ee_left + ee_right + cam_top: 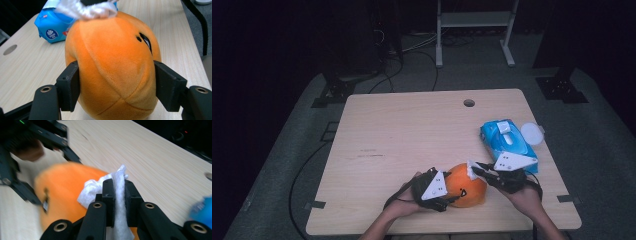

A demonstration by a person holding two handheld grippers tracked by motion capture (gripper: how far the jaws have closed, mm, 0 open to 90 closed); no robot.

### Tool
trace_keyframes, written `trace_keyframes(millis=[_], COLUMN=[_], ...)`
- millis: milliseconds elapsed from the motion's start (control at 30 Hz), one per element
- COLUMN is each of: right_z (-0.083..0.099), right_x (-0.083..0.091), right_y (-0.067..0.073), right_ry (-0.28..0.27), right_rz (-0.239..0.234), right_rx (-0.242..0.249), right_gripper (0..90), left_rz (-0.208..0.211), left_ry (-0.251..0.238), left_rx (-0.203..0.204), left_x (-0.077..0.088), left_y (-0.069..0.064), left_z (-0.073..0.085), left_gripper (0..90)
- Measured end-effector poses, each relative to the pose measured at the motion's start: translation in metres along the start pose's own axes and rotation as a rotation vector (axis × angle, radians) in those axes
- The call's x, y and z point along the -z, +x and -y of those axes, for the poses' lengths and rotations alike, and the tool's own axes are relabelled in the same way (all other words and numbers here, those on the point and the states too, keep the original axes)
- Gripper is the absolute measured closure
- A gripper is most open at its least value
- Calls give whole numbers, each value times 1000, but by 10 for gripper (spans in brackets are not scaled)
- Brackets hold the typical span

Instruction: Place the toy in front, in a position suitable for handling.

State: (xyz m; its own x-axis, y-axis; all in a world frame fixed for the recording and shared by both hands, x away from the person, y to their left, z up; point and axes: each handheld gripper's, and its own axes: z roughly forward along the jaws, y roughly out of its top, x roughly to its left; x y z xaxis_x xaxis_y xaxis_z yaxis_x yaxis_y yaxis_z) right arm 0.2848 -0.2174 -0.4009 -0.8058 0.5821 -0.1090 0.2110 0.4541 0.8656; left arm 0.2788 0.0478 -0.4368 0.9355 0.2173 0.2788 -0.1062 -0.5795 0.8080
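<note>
An orange plush toy (468, 189) lies near the front edge of the wooden table (412, 135). My left gripper (453, 196) comes at it from the left, and in the left gripper view its jaws (116, 75) press into both sides of the plush toy (112, 62). My right gripper (475, 168) reaches in from the right, shut on a white wipe (91, 188) that rests on the top of the plush toy (65, 185). The wipe (85, 10) lies bunched against the toy's far end in the left gripper view.
A blue pack of wipes (507, 140) lies at the right of the table, with a round white lid (532, 134) beside it. A cable hole (469, 103) sits near the far edge. Bare wood spreads over the left and middle.
</note>
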Motion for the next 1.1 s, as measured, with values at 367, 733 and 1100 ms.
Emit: trace_keyframes(millis=[367, 733, 1100], right_z=[-15, 7, -7], right_x=[-29, -10, -18], right_y=[36, 6, 30], right_ry=[-29, 5, -7], right_rz=[-113, -27, -57], right_rx=[37, -23, 56], right_gripper=[806, 806, 806], left_rz=[23, 3, 13], left_ry=[27, 7, -29], left_rx=[160, 122, 158], left_x=[0, 5, 5], left_y=[17, 18, 17], left_z=[4, 12, 5], left_gripper=[63, 290, 303])
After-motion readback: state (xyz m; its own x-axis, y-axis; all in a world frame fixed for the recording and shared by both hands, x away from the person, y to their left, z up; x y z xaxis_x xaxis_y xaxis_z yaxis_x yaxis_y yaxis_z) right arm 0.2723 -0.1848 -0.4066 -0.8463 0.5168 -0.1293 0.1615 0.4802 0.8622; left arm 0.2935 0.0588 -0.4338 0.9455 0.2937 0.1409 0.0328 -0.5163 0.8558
